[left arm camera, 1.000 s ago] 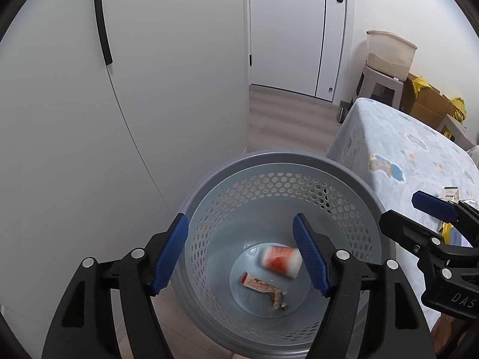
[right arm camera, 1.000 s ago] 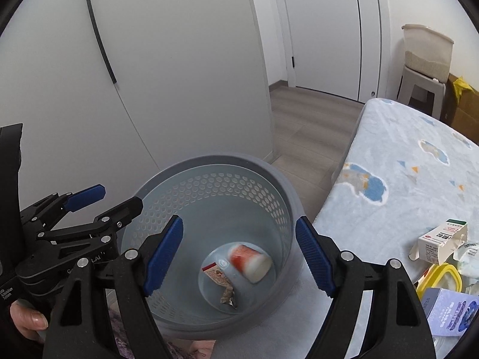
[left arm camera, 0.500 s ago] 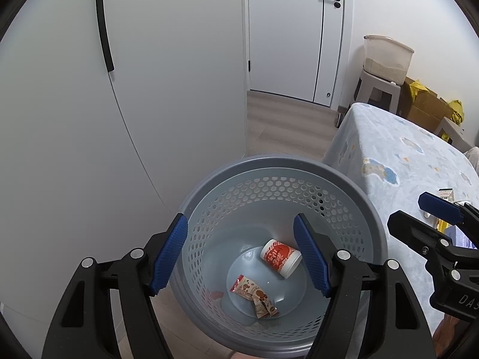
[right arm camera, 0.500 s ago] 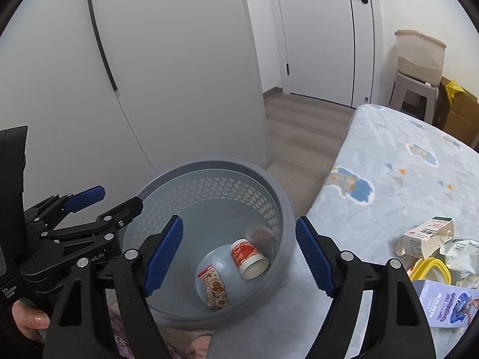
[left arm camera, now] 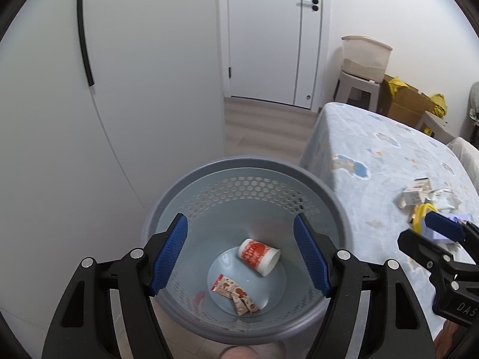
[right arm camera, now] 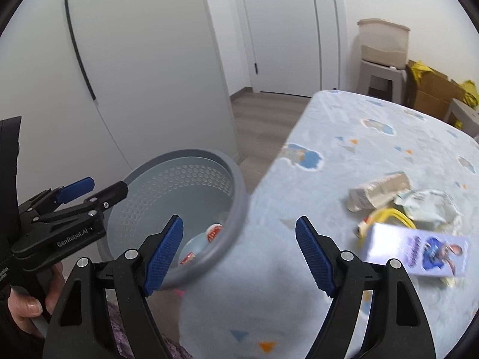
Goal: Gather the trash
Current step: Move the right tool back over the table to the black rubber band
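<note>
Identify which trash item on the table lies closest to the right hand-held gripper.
The purple-and-white box, just right of the right hand-held gripper; the pale carton, crumpled wrapper and yellow ring lie farther back.

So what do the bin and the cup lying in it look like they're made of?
The bin looks like moulded grey-blue plastic, matte: smooth thick rim, walls punched with regular round holes. The cup, lying on its side, seems to be printed paper or thin plastic, red and white with a pale rim; the pictures don't settle which.
</note>
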A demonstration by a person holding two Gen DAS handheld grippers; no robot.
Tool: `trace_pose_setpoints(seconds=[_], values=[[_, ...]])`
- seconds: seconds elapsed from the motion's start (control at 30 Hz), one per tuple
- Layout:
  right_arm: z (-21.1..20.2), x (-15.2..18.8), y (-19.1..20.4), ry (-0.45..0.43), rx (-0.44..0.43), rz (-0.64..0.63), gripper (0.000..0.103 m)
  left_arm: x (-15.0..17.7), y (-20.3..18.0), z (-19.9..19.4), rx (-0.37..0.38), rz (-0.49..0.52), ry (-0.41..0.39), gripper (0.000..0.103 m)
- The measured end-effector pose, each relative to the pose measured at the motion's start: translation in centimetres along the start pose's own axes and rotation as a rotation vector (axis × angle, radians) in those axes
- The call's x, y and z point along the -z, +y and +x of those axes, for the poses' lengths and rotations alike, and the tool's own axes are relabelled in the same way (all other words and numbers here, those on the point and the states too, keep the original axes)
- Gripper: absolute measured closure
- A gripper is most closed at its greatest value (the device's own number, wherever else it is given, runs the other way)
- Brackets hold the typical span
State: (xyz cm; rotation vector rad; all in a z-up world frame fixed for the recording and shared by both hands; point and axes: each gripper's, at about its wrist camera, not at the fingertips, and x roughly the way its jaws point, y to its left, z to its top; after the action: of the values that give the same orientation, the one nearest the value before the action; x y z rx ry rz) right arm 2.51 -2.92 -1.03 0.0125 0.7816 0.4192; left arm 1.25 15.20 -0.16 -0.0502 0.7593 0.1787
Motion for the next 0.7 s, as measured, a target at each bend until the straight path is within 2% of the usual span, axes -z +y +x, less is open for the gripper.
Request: trace_pose_setpoints(seconds=[0.4,0.7], values=[[-5.6,5.6,-5.4,0.002,0.196,0.118,0.025,1.5,-5.3,-1.8,0.142,0.076,0.0,0.033],[-6.4,9.4,-8.9,0.063,0.314,0.174,0.025,2.5,-9.9,-3.0,0.234,0.148,-0.003,0.033]])
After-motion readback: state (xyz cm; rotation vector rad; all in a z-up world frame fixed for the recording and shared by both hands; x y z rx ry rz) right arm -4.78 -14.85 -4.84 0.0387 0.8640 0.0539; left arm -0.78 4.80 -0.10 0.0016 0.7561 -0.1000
